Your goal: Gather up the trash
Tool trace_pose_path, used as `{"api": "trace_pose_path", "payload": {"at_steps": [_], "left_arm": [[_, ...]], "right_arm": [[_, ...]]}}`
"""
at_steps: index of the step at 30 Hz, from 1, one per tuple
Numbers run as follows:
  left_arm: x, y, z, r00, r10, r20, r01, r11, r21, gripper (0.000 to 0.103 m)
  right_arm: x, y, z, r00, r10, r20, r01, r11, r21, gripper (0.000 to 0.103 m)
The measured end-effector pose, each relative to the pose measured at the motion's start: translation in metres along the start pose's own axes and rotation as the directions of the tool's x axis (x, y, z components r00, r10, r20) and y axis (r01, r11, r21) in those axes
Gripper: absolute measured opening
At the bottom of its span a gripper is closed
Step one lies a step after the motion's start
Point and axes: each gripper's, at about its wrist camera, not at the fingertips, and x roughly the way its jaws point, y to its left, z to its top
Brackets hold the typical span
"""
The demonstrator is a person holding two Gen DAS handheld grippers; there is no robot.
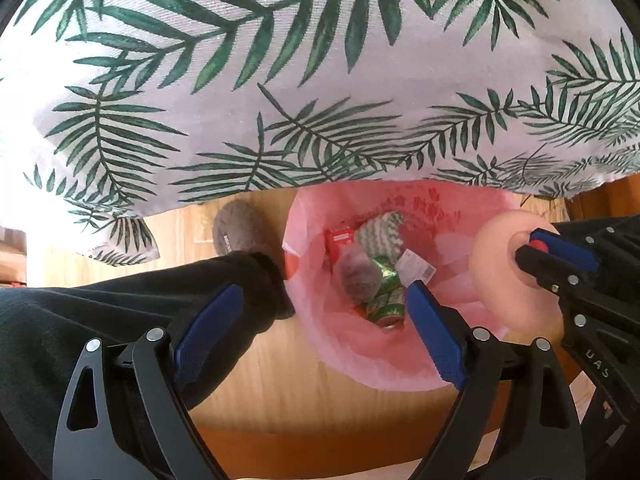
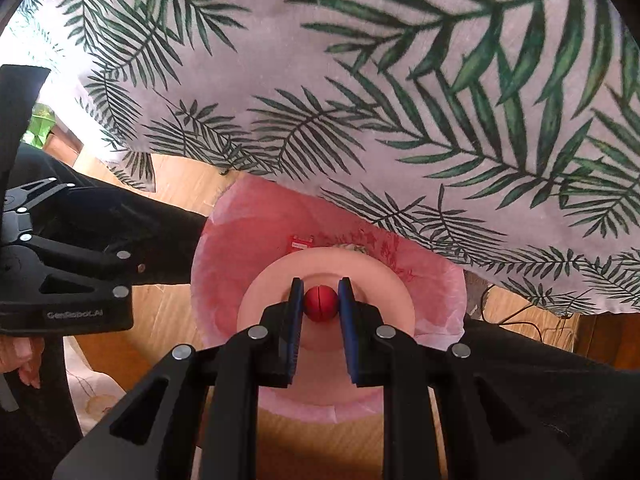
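A: Entry, right wrist view. Right gripper [image 2: 320, 306] has its blue pads clamped on a red knob [image 2: 320, 303] at frame centre. The knob sits in the middle of a peach round lid [image 2: 276, 280]. The lid hangs over the pink-lined trash bin [image 2: 224, 264], covering much of the opening.

B: Left wrist view agrees. The lid [image 1: 500, 248] is at 3 o'clock of the bin, tilted, with the right gripper [image 1: 538, 250] pinching its knob [image 1: 540, 245]. Left gripper [image 1: 320, 320] is spread wide and holds nothing; its right finger reaches over the bin's near rim.

A: Contents of the bin?

B: Green cans [image 1: 386, 304] at the centre, a grey fuzzy item [image 1: 358, 278] at 9 o'clock of them, a red packet [image 1: 338, 240] at 11 o'clock, a green-and-white striped wrapper [image 1: 380, 234] at 12 o'clock, and a white label [image 1: 416, 268] at 2 o'clock.

A: Surroundings?

B: Leaf-print cloth [image 1: 320, 80] hangs at 12 o'clock, its hem over the bin's far rim. A grey slipper [image 1: 240, 232] is at 9 o'clock of the bin on the wooden floor [image 1: 320, 408], with a black trouser leg [image 1: 120, 320] below it.
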Motion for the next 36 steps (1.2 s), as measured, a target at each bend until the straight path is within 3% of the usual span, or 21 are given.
{"api": "trace_pose_path", "payload": {"at_steps": [2, 18, 26, 36], "left_arm": [[-0.001, 0.0, 0.0, 1.0, 0.008, 0.002, -0.008, 1.0, 0.005, 0.096], [0.001, -0.009, 0.004, 1.0, 0.022, -0.015, -0.021, 0.999, 0.034, 0.097], [-0.005, -0.013, 0.003, 1.0, -0.004, 0.015, 0.003, 0.998, 0.065, 0.097], [-0.014, -0.019, 0.002, 0.999, -0.029, 0.034, 0.026, 0.996, 0.089, 0.097]], "right_arm": [[0.002, 0.0, 0.001, 1.0, -0.003, 0.001, 0.003, 1.0, -0.001, 0.023], [-0.012, -0.004, 0.004, 0.999, -0.017, 0.029, 0.018, 1.0, -0.013, 0.064], [-0.027, -0.003, 0.002, 0.998, -0.033, 0.052, 0.035, 0.999, -0.034, 0.096], [-0.054, -0.007, -0.006, 0.99, -0.099, 0.101, 0.107, 0.991, -0.086, 0.098]]}}
